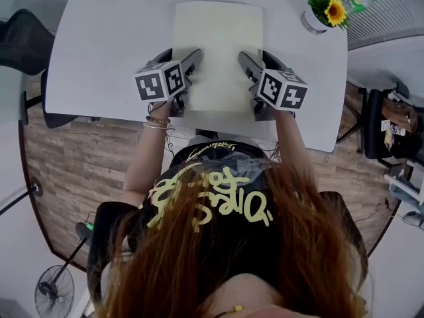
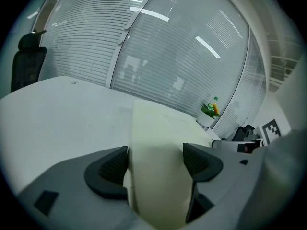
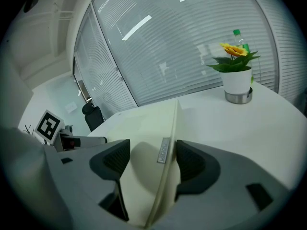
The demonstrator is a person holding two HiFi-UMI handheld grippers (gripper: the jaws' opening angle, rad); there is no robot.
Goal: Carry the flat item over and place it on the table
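Note:
The flat item is a pale cream sheet that spreads over the middle of the white table. My left gripper is shut on its near left edge, and my right gripper is shut on its near right edge. In the left gripper view the flat item bends up between the jaws of the left gripper, and its far part seems to lie on the tabletop. In the right gripper view the flat item runs edge-on through the right gripper, with a small grey label on its rim.
A white pot with a sunflower stands at the table's far right corner, with a green-capped bottle behind it. A black chair stands at the left. A floor fan and cluttered furniture flank the person.

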